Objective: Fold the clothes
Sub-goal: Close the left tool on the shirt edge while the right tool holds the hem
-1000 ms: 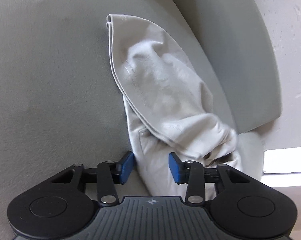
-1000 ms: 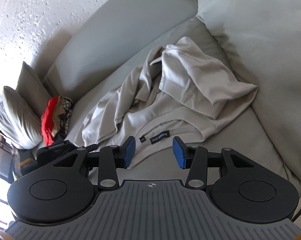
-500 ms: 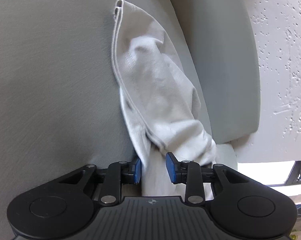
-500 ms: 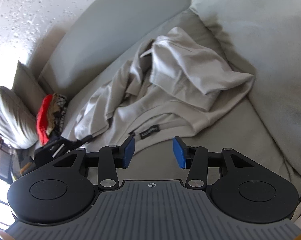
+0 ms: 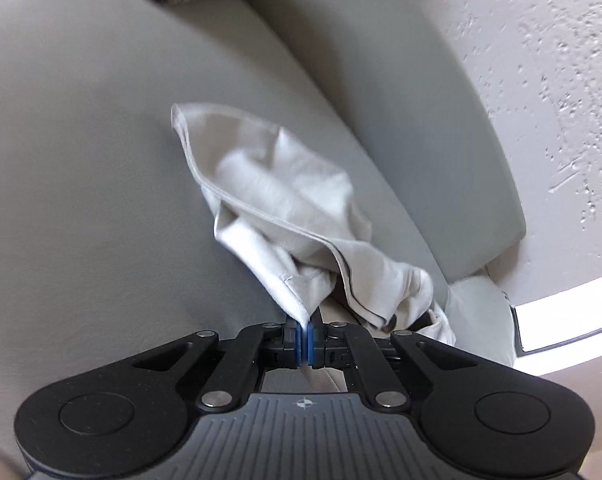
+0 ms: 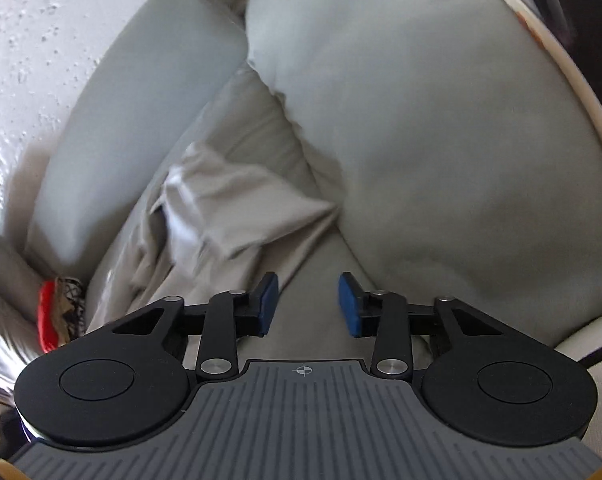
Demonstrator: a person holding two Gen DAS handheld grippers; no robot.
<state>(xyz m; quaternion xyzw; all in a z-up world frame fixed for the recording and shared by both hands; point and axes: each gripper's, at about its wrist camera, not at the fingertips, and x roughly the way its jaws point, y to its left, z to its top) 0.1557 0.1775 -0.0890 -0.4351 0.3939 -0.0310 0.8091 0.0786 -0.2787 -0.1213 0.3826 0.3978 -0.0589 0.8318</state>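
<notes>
Garment: a pale beige piece of clothing (image 5: 285,204), crumpled on the grey sofa seat (image 5: 81,168), one corner pulled up to the left gripper.
Left gripper: (image 5: 304,338) blue pads pressed together, clamped on that corner of cloth, which rises to a point between them.
Cloth near the left gripper: a hemmed edge runs from the far corner down toward the pads; a fold with a dark seam line hangs to the right of them.
Right gripper: (image 6: 309,305) pads well apart, holding nothing, above bare seat just beside the garment's near edge (image 6: 237,208).
Garment in the right view: bunched and blurred, lying between the back cushion (image 6: 133,92) and a large pillow (image 6: 441,128).
Farther out: a red cloth (image 6: 47,316) beside a patterned one at the seat's left end; a textured white wall (image 5: 549,80) behind the sofa.
</notes>
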